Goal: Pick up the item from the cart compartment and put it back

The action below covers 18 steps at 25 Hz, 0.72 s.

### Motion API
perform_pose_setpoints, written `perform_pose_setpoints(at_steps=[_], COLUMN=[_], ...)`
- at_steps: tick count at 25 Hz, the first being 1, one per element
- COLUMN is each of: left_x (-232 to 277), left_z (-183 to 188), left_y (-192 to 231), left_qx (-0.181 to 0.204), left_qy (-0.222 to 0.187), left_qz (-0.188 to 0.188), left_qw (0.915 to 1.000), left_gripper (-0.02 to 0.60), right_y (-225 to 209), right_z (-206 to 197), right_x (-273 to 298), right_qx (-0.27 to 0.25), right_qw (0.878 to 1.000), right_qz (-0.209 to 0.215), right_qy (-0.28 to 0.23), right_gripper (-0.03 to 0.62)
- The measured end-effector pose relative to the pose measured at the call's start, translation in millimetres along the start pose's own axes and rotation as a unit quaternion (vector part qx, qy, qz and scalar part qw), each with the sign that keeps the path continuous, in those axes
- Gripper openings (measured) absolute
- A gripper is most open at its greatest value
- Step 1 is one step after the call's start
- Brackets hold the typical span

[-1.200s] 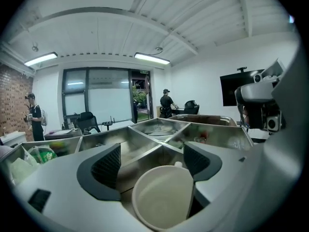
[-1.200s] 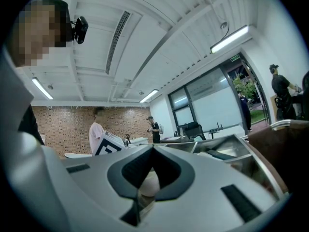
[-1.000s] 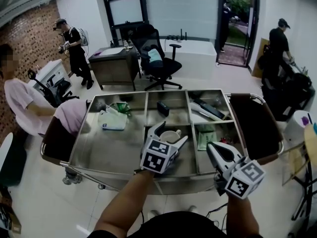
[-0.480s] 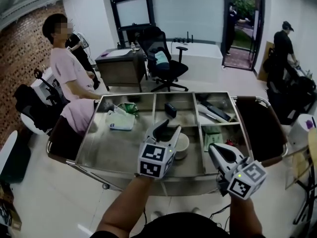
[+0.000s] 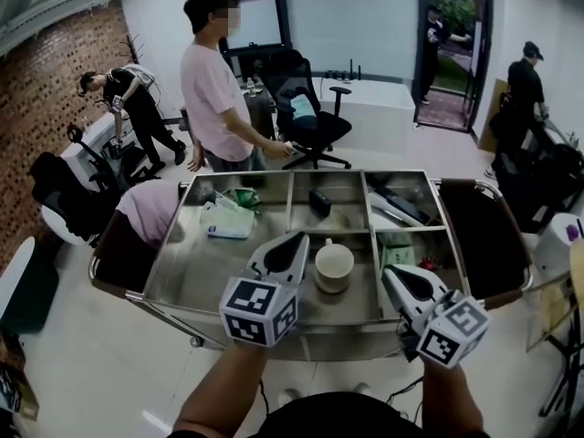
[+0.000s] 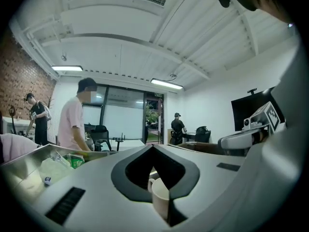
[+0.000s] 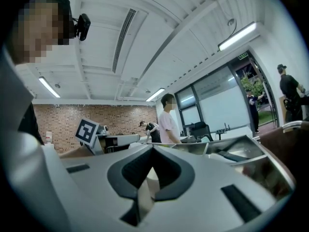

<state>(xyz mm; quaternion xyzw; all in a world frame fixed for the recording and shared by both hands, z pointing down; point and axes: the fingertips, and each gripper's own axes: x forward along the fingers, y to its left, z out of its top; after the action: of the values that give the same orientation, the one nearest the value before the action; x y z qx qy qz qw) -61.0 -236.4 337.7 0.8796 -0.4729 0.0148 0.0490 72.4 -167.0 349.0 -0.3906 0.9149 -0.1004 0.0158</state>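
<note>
Cup (image 5: 334,265) upright in the cart's (image 5: 347,325) middle front compartment, just right of the left gripper (image 5: 298,238), clenched on nothing and clearly nearer; right gripper (image 5: 391,273) also clenched, empty, farther off toward the front right corner.

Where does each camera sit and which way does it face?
Head view: on the person's head, steeply down at the cart; shows forearms, left tongs, right tongs.
Left gripper view: on the left tongs, along its shut jaws toward the cup; right tongs at right.
Right gripper view: on the right tongs, toward the brick wall; left tongs' marker cube at left.
Shared: person in pink, all three.
</note>
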Motion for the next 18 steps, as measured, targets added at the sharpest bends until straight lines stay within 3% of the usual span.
perform_pose_setpoints(at_steps=[7, 18], left_x=[-51.8, -98.2], left_z=[9.8, -27.6], left_y=[-8.3, -12.4], left_qx=[-0.002, 0.007], left_qy=[-0.031, -0.012], left_qz=[0.0, 0.031], left_qw=[0.9995, 0.9994], left_gripper=[-0.001, 0.0], right_y=[10.8, 13.0], right_z=[4.4, -7.6], right_x=[-1.2, -6.8], right_qx=[-0.013, 0.026], right_qw=[1.0, 1.0], right_qz=[-0.004, 0.001], right_qy=[-0.013, -0.014], right_gripper=[0.022, 0.021])
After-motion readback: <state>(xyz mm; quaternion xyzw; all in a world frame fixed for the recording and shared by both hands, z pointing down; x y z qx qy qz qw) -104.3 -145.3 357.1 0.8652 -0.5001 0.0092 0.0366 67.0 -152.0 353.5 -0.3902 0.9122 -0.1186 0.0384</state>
